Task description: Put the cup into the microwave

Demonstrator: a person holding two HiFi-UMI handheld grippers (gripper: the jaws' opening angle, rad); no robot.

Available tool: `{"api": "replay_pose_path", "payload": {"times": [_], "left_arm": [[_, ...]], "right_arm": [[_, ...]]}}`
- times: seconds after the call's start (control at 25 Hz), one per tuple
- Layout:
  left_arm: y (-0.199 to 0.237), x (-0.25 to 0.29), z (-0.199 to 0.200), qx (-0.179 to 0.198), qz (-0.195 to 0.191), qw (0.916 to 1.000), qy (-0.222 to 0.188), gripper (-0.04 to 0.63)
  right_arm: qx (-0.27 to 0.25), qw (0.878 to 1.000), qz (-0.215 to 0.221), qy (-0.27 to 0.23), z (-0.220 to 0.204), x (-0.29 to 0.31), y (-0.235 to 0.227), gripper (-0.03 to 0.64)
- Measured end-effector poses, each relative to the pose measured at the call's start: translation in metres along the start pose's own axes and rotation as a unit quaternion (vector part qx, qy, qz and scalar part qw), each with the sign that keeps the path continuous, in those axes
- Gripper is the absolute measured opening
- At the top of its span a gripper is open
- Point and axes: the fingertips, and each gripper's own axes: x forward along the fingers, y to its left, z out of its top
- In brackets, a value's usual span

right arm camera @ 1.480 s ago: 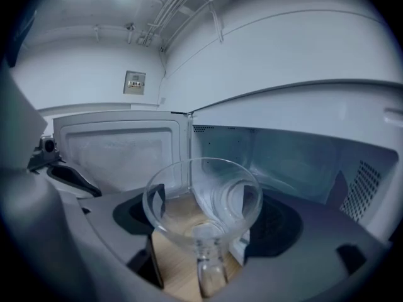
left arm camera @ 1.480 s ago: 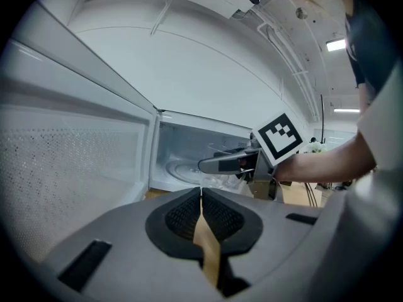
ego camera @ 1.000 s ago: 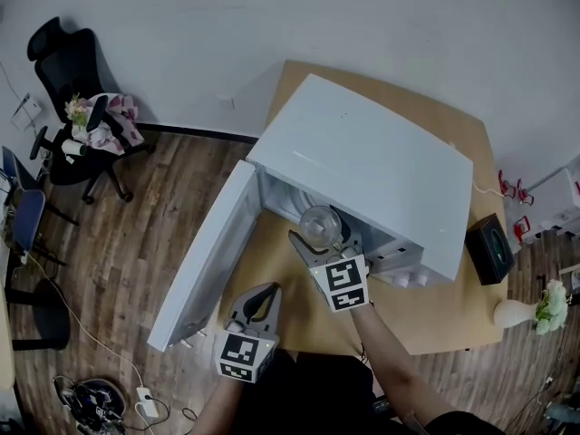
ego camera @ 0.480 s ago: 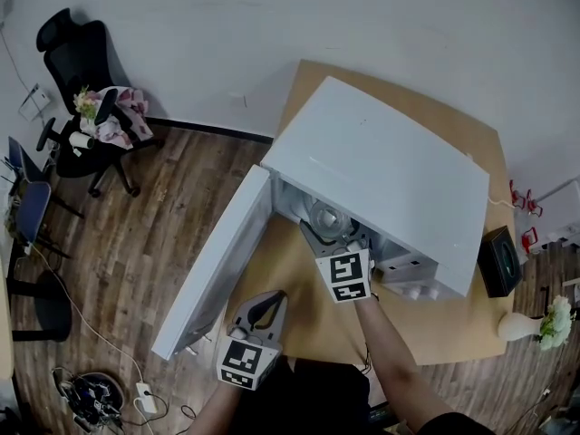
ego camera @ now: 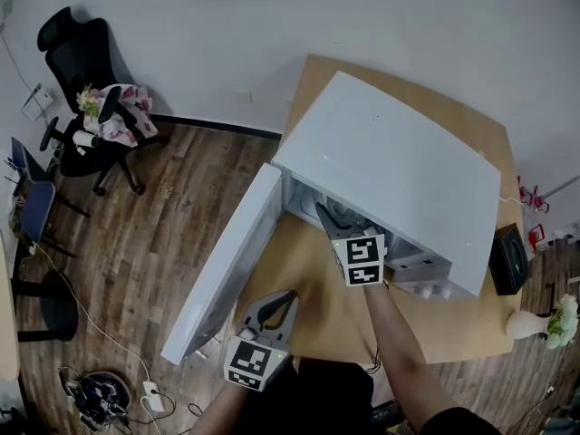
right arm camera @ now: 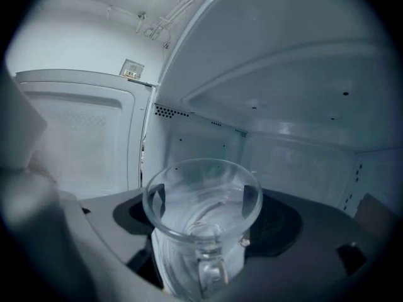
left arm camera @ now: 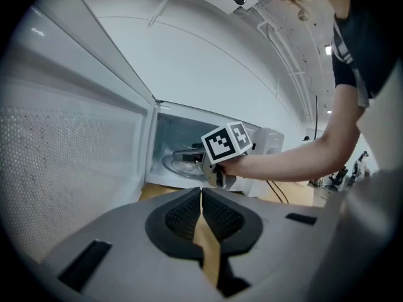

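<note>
Since a second earlier my right gripper (ego camera: 335, 217) had carried the cup (right arm camera: 201, 222) from just outside the opening into the microwave (ego camera: 391, 166), so the head view no longer showed the glass under the white top. My jaws were clamped on the clear cup, one on each side; it stood upright, handle toward the camera, with the cavity's back wall and ceiling around it. The door (ego camera: 225, 265) stood swung wide to my left. My left gripper (ego camera: 279, 302) hung near the front edge of the wooden table (ego camera: 304, 275), jaws pressed together on nothing
</note>
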Motion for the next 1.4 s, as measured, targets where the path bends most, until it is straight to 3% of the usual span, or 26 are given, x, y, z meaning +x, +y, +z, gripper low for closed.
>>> {"api": "replay_pose_path", "payload": {"times": [0.28,0.6,0.84,1.4], "left_arm": [[0.004,-0.003,-0.002,0.003,-0.005,1.0000,0.002,0.006],[0.008,-0.008,-0.006,0.004,-0.006,1.0000,0.003,0.006],[0.012,-0.011,-0.007,0.005,-0.004,1.0000,0.003,0.006],[0.009,-0.013,-0.006,0.003,-0.018,0.9998,-0.004,0.006]], "right_arm": [[0.056,0.998,-0.035,-0.006,-0.004,0.004,-0.015,0.377],[0.066,0.996,-0.060,-0.023,-0.002,0.005,-0.018,0.377],[0.102,0.992,-0.077,-0.020,-0.008,0.008,-0.029,0.377],[0.085,0.991,-0.096,-0.021,-0.014,0.008,-0.034,0.377]]}}
